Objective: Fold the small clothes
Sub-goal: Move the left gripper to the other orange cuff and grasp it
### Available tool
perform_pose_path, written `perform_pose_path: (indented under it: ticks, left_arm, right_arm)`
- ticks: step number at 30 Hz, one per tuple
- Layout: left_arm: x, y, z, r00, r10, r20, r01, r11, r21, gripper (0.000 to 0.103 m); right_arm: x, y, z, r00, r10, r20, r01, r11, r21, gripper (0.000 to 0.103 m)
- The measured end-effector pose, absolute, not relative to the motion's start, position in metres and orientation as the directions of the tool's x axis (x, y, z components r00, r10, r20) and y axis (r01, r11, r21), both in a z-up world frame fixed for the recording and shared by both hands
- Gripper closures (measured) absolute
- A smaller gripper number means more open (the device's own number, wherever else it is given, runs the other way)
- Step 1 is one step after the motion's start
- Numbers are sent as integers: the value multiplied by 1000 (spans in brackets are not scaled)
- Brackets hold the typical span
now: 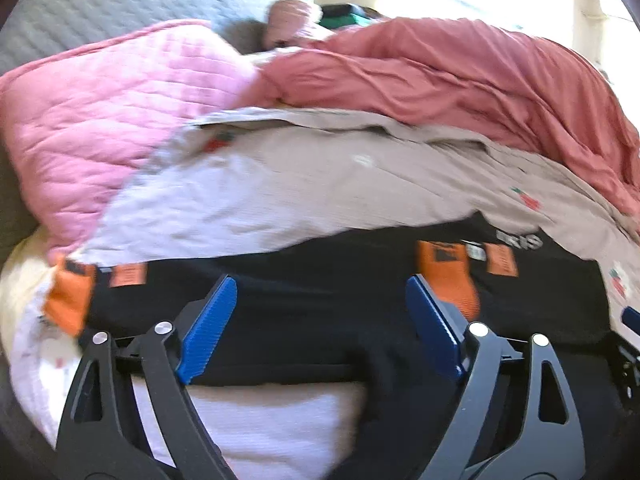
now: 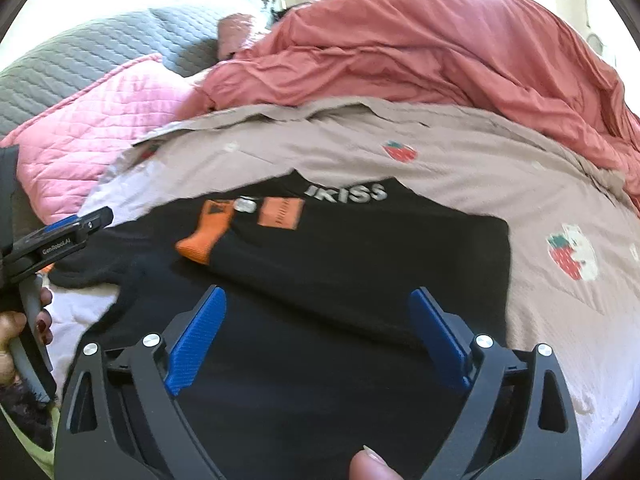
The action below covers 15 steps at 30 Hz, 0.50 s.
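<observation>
A black top (image 2: 360, 256) with orange cuffs (image 2: 206, 232) lies flat on the strawberry-print bedsheet (image 2: 460, 184), folded partway. The right gripper (image 2: 320, 340) hovers over its near half, jaws spread wide, nothing between them. The left gripper (image 1: 320, 328) is likewise wide open and empty above the top's left part, one cuff just beyond its right finger.

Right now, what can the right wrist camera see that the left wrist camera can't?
Only the right wrist view shows the whole IKISS lettering, the left gripper from the side and the hand holding it. Only the left wrist view shows the orange cuff at the far left of the black top. Both show the black top, pink quilt, red blanket and strawberry sheet.
</observation>
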State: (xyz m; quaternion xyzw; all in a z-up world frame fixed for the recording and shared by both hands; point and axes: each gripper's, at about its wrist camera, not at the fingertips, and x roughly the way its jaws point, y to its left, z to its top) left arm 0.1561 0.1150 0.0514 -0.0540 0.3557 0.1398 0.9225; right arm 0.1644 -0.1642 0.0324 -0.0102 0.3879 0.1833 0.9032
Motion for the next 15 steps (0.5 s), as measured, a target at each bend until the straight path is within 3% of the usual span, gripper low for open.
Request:
perform_pose_path:
  ticks: [15]
  left_arm:
    - [81,255,47,598,458,-658,-662,745,-82,20]
  right_arm:
    - [147,-69,41,578,435,-690,-508,854,113,9]
